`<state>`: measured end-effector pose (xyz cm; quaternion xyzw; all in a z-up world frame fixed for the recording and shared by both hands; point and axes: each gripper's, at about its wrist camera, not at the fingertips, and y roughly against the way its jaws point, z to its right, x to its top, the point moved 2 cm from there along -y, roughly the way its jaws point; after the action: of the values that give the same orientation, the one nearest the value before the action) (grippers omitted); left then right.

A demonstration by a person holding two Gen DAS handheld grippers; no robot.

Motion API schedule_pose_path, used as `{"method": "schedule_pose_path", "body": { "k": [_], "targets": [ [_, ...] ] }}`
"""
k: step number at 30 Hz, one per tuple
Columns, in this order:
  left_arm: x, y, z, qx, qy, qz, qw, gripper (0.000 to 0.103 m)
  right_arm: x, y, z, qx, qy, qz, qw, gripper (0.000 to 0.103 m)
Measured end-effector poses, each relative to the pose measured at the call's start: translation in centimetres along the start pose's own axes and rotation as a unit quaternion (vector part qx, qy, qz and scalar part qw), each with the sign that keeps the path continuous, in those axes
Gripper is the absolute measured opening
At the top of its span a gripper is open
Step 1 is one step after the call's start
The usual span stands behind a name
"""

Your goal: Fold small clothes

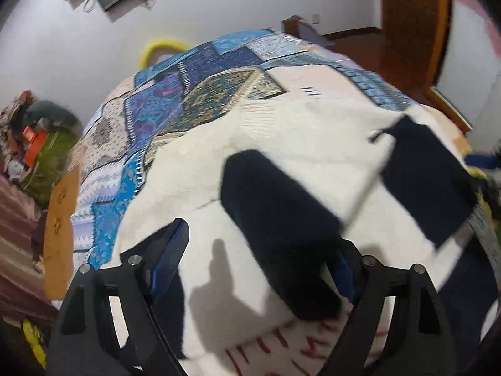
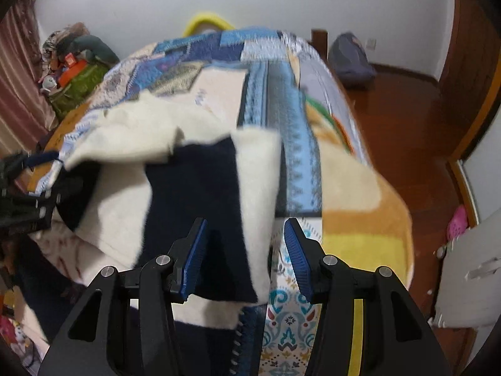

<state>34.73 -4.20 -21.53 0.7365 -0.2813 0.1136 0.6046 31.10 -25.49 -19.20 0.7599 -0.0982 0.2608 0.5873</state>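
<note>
Across the bed [image 2: 281, 62] lies the cream-and-navy garment [image 1: 281, 156], partly doubled over, so your left hand-held gripper [image 1: 263, 250] and right hand-held gripper [image 2: 245, 250] both gape wide at its near edge, gripping nothing.

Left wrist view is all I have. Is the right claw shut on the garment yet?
Observer: No. The right claw is open; an edge of the navy-and-cream garment lies between its fingers, ungripped.
Operator: Anything on the floor on that side?
Observer: A pink item lies on the wood floor, apart from the bed.
</note>
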Motion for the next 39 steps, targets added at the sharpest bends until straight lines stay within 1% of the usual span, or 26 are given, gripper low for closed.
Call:
{"method": "schedule_pose_path", "body": {
  "k": [3, 6, 8, 9, 10, 12, 13, 15, 16, 18, 20, 22, 23, 25, 29, 30, 31, 32, 33, 34, 35, 36, 37, 38, 39],
  "targets": [
    [0.0, -0.1, -2.8, 0.004, 0.048, 0.005, 0.9988, 0.08, -0.8, -1.7, -0.1, 0.005, 0.002, -0.022, 1.0, 0.047],
    [-0.9, 0.5, -6.2, 0.026, 0.089, 0.017, 0.9956, 0.08, -1.6, -2.8, -0.3, 0.006, 0.01, -0.035, 0.999, 0.047],
    [-2.2, 0.9, -8.8, 0.038, 0.114, 0.018, 0.9926, 0.079, -1.9, -3.0, -0.4, 0.01, 0.012, -0.036, 0.999, 0.047],
    [-3.0, 1.1, -10.1, 0.048, 0.123, 0.015, 0.9911, 0.076, -2.0, -3.0, -0.4, 0.011, 0.011, -0.035, 0.999, 0.047],
    [-3.5, 1.1, -10.8, 0.048, 0.129, 0.012, 0.9904, 0.076, -1.9, -2.9, -0.5, 0.01, 0.011, -0.034, 0.999, 0.047],
    [-5.6, 0.8, -13.2, 0.029, 0.15, -0.008, 0.9882, 0.076, -1.9, -2.7, -0.6, 0.009, 0.013, -0.033, 0.999, 0.047],
    [-6.8, 0.7, -14.2, 0.027, 0.156, -0.018, 0.9872, 0.074, -1.9, -2.6, -0.5, 0.009, 0.012, -0.033, 0.999, 0.047],
    [-8.5, 0.7, -15.3, 0.041, 0.155, -0.026, 0.9867, 0.07, -2.0, -2.5, -0.4, 0.008, 0.012, -0.033, 0.999, 0.047],
    [-9.1, 0.7, -15.6, 0.045, 0.154, -0.03, 0.9866, 0.07, -1.9, -2.4, -0.3, 0.007, 0.012, -0.033, 0.999, 0.047],
    [-10.4, 0.2, -16.5, 0.031, 0.158, -0.04, 0.9862, 0.07, -1.8, -2.2, -0.2, 0.008, 0.01, -0.03, 0.999, 0.047],
    [-11.3, -0.2, -17.1, -0.003, 0.165, -0.047, 0.9852, 0.069, -1.6, -2.2, -0.3, 0.008, 0.007, -0.028, 1.0, 0.047],
    [-11.4, -0.3, -17.2, -0.024, 0.173, -0.048, 0.9834, 0.069, -1.4, -2.1, -0.2, 0.007, 0.0, -0.025, 1.0, 0.047],
    [-11.4, -0.6, -17.6, -0.043, 0.184, -0.05, 0.9807, 0.069, -1.3, -2.0, -0.1, 0.008, -0.004, -0.023, 1.0, 0.047],
    [-11.2, -1.1, -17.9, -0.064, 0.201, -0.054, 0.9761, 0.069, -1.1, -1.6, 0.0, 0.009, -0.012, -0.017, 1.0, 0.047],
    [-10.6, -2.6, -18.6, -0.11, 0.241, -0.065, 0.9622, 0.069, -0.7, -0.9, -0.1, 0.004, -0.016, -0.005, 1.0, 0.047],
    [-10.4, -3.0, -18.6, -0.12, 0.247, -0.067, 0.9593, 0.067, -0.6, -0.8, -0.1, 0.003, -0.017, -0.002, 1.0, 0.047],
    [-10.2, -3.4, -18.8, -0.135, 0.258, -0.071, 0.9541, 0.062, -0.5, -0.6, -0.1, 0.003, -0.017, 0.0, 1.0, 0.047],
    [-10.1, -3.7, -18.9, -0.144, 0.264, -0.073, 0.9509, 0.058, -0.4, -0.5, 0.0, 0.002, -0.018, 0.003, 1.0, 0.047],
    [-10.0, -4.2, -19.1, -0.16, 0.277, -0.078, 0.9443, 0.049, -0.3, -0.4, 0.0, 0.0, -0.019, 0.005, 1.0, 0.047],
    [-10.0, -4.4, -19.2, -0.165, 0.282, -0.08, 0.9416, 0.041, -0.2, -0.4, 0.0, -0.001, -0.02, 0.006, 1.0, 0.047],
    [-9.9, -4.8, -19.3, -0.169, 0.29, -0.082, 0.9384, 0.037, -0.2, -0.3, 0.1, -0.002, -0.021, 0.009, 1.0, 0.047],
    [-9.8, -4.9, -19.4, -0.176, 0.294, -0.081, 0.9362, 0.023, -0.1, -0.3, 0.1, -0.003, -0.023, 0.011, 1.0, 0.047],
    [-9.5, -4.7, -19.3, -0.182, 0.292, -0.078, 0.9358, 0.015, 0.0, -0.2, 0.3, -0.003, -0.024, 0.012, 1.0, 0.047],
    [-9.4, -4.6, -19.3, -0.18, 0.289, -0.077, 0.937, 0.014, 0.0, -0.2, 0.3, -0.004, -0.025, 0.013, 1.0, 0.047],
    [-9.0, -3.9, -19.0, -0.167, 0.278, -0.07, 0.9434, 0.013, 0.0, -0.2, 0.4, -0.005, -0.026, 0.015, 1.0, 0.047]
  ]
}}
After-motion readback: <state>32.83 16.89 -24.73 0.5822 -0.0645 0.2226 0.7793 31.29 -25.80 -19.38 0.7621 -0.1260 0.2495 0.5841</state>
